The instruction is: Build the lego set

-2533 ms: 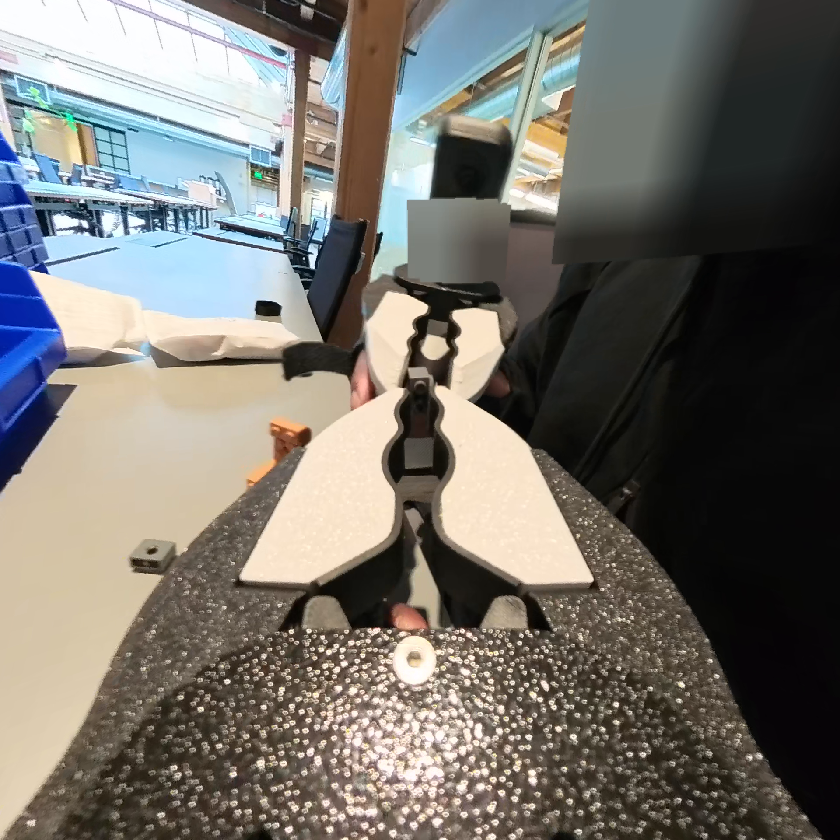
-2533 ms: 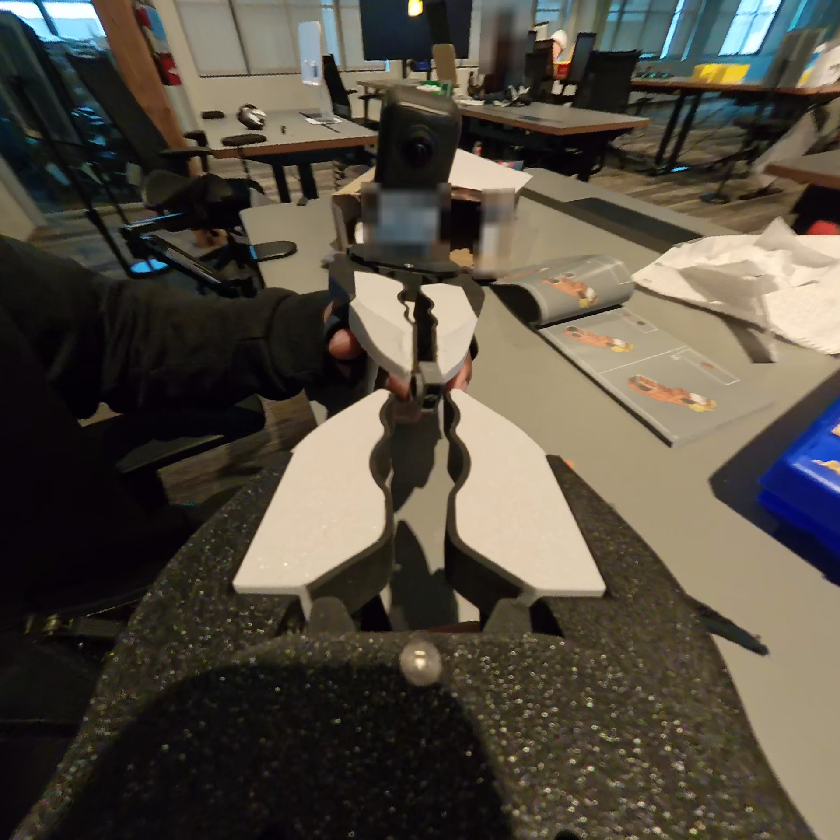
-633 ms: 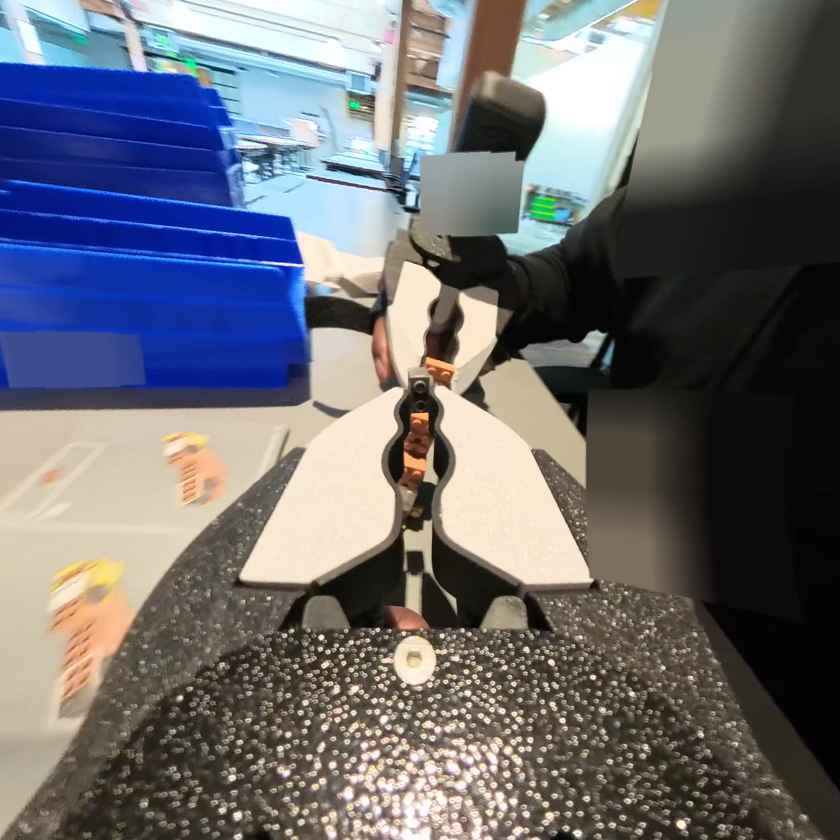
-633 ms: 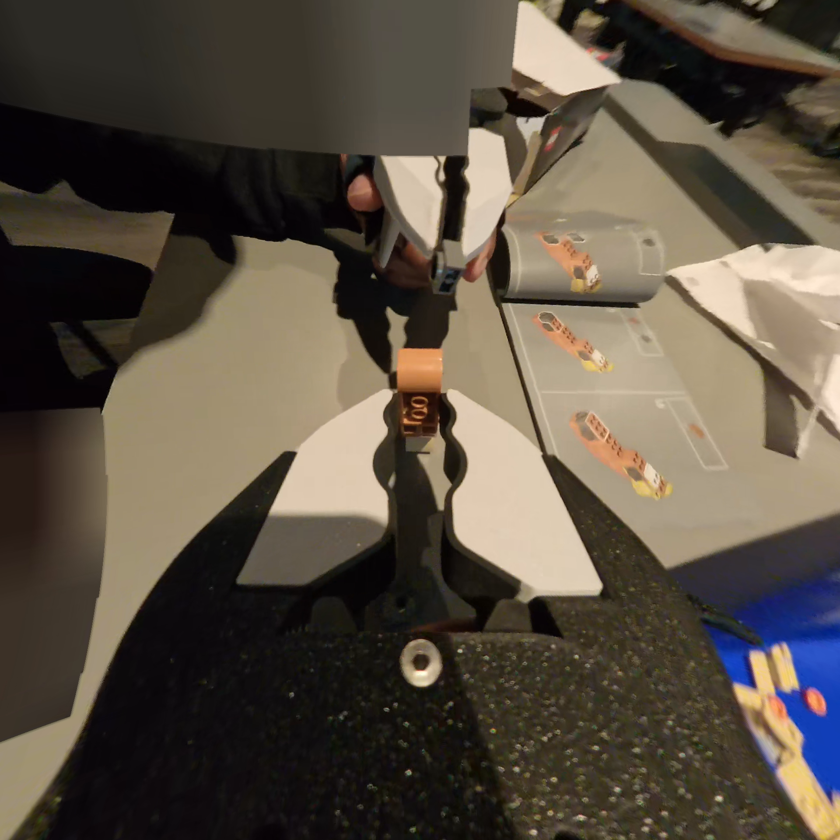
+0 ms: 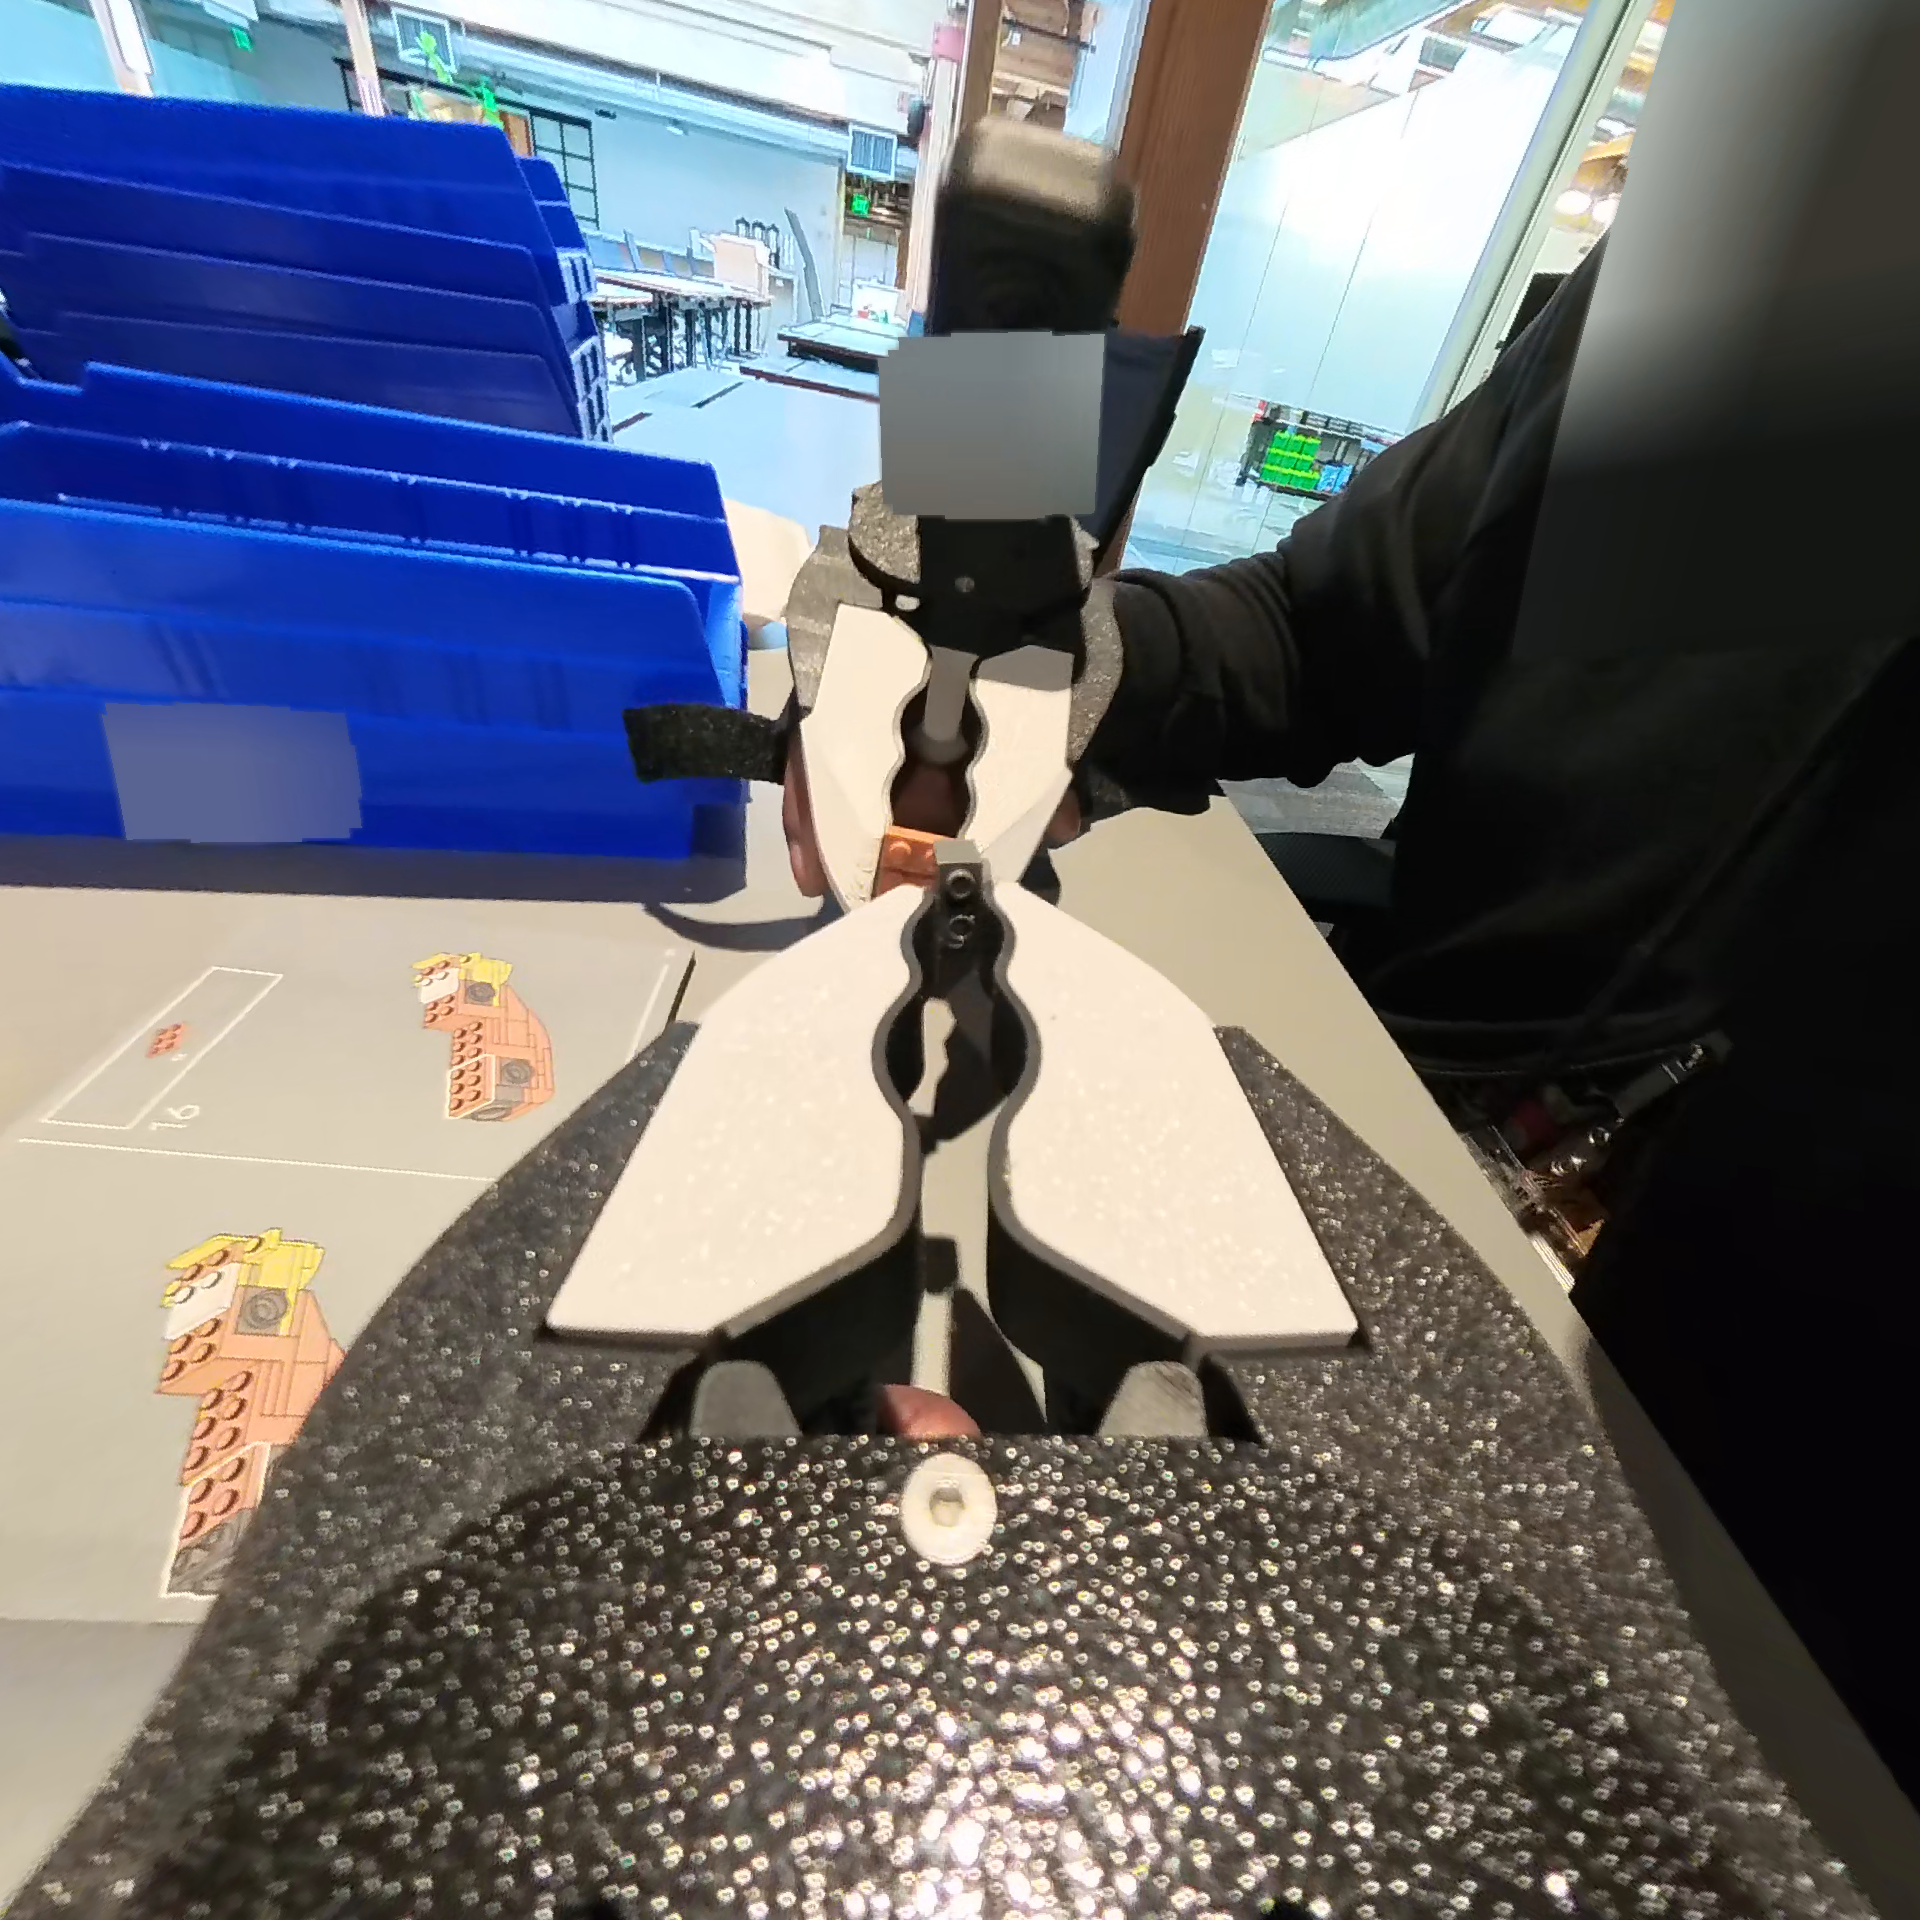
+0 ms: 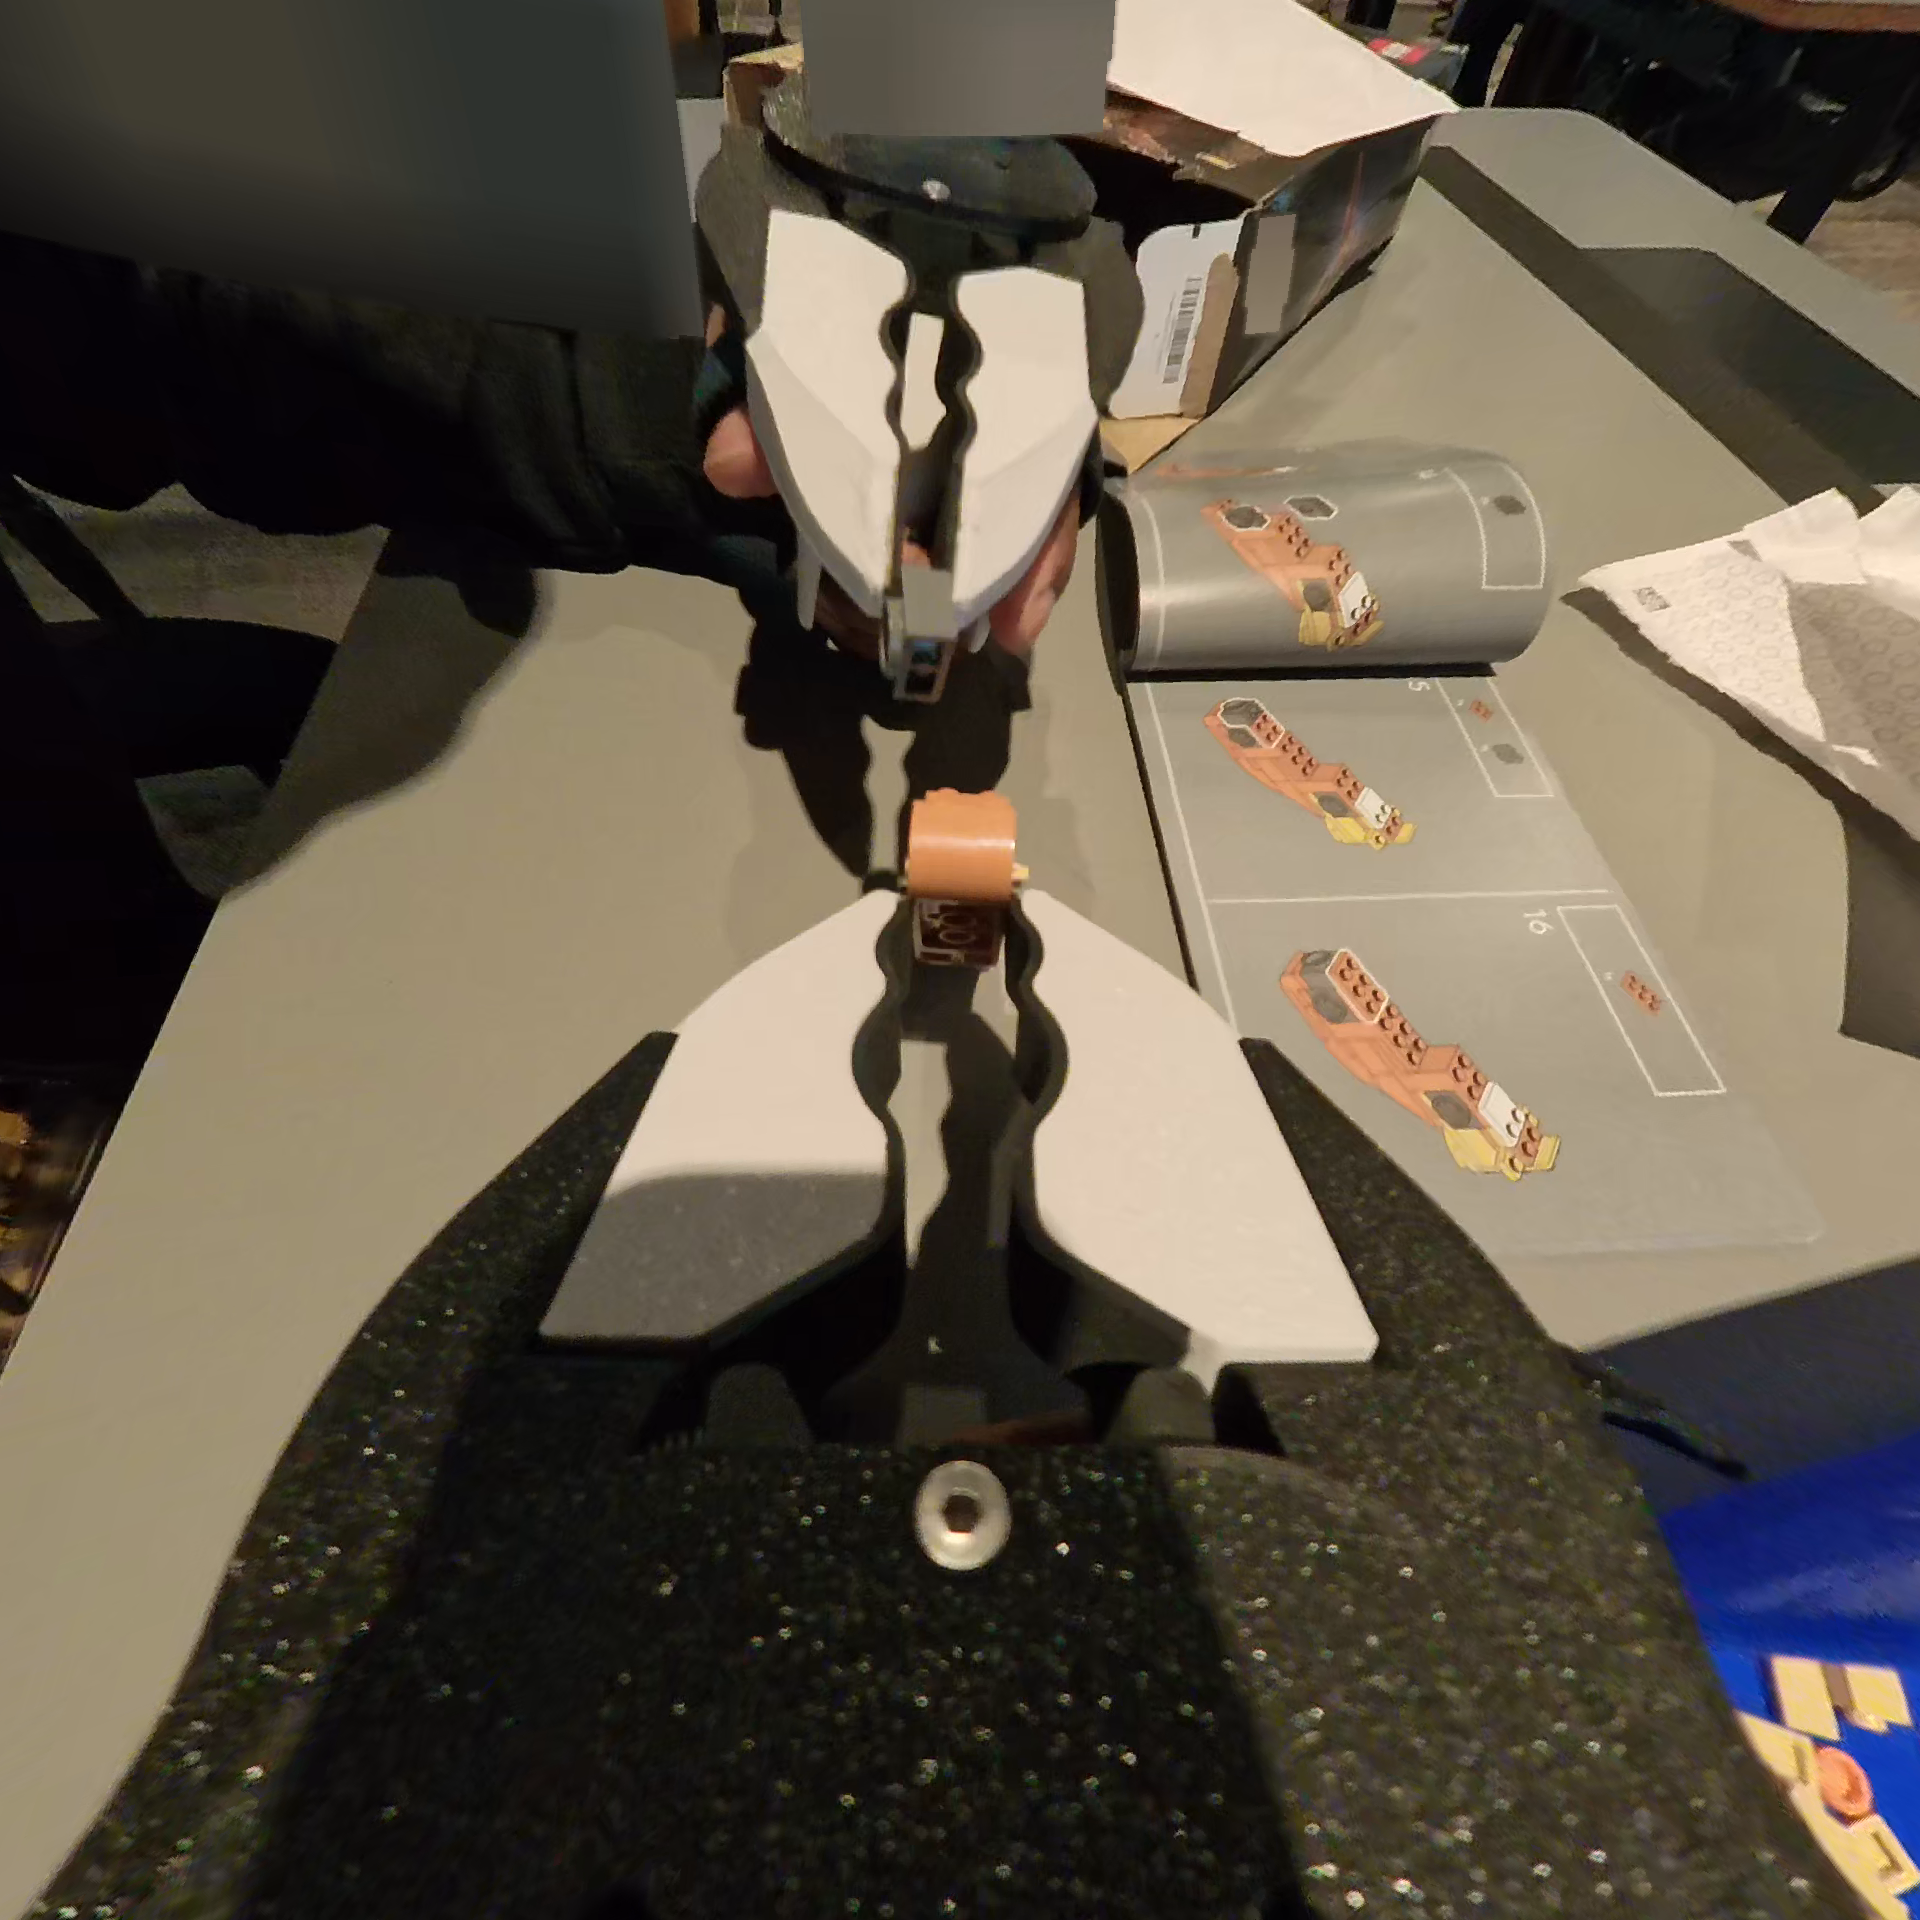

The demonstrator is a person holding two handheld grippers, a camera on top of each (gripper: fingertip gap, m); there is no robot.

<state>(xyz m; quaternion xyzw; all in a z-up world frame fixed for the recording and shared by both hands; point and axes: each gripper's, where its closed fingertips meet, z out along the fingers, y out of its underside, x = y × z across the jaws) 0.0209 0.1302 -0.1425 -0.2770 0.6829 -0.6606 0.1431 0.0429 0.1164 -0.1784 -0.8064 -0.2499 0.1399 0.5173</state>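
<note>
My left gripper (image 5: pixel 958 906) is shut on a small dark grey Lego piece (image 5: pixel 960 878) at its fingertips. My right gripper (image 6: pixel 956 920) is shut on an orange Lego brick piece (image 6: pixel 958 857) with a rounded end. Both are held above the grey table (image 6: pixel 468 935), tip to tip with a short gap. In the left wrist view the right gripper (image 5: pixel 920 868) faces me, its orange brick (image 5: pixel 902 858) just beside the grey piece. In the right wrist view the left gripper (image 6: pixel 920 634) faces me with the grey piece (image 6: pixel 923 623).
An open instruction booklet (image 6: pixel 1455 935) lies on the table beside the grippers; it also shows in the left wrist view (image 5: pixel 260 1091). Stacked blue bins (image 5: pixel 364 582) stand behind it. A cardboard box (image 6: pixel 1247 260) and crumpled paper (image 6: pixel 1766 644) lie farther off. A person in black sleeves holds both grippers. Across from one pair of fingers to the other is roughly 5 cm.
The right gripper, empty 2.5 s ago, now holds the orange brick. Both grippers have swung toward the booklet and blue bins and still face each other tip to tip.
</note>
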